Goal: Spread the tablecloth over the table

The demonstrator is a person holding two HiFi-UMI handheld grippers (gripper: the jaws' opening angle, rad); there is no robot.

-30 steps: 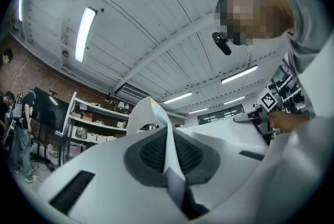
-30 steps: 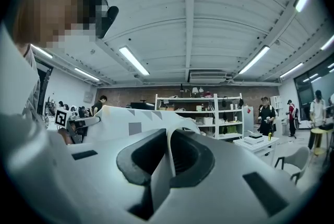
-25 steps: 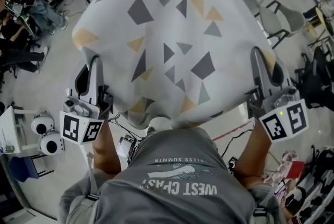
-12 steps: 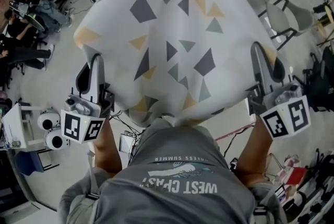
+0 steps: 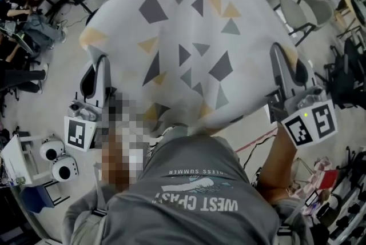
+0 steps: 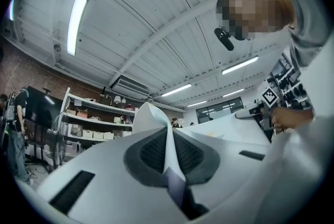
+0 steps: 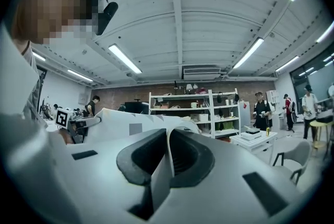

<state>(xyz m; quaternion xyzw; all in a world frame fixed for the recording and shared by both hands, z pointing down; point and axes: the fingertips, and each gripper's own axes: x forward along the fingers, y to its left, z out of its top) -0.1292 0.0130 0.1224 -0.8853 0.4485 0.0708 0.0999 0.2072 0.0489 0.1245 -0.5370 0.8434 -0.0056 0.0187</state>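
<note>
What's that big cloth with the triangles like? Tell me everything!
The tablecloth is white, thin-looking fabric printed with grey and yellow triangles. It spreads out wide ahead of the person, bulging and creased. The left gripper and right gripper each pinch a fold of its near edge between shut jaws.

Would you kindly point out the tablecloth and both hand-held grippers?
tablecloth [image 5: 189, 38]: head view, the middle of the patterned sheet.
left hand-held gripper [image 6: 168, 139]: left gripper view, between its jaw tips, where cloth is pinched.
right hand-held gripper [image 7: 168, 142]: right gripper view, between its jaw tips, where cloth is pinched.
</note>
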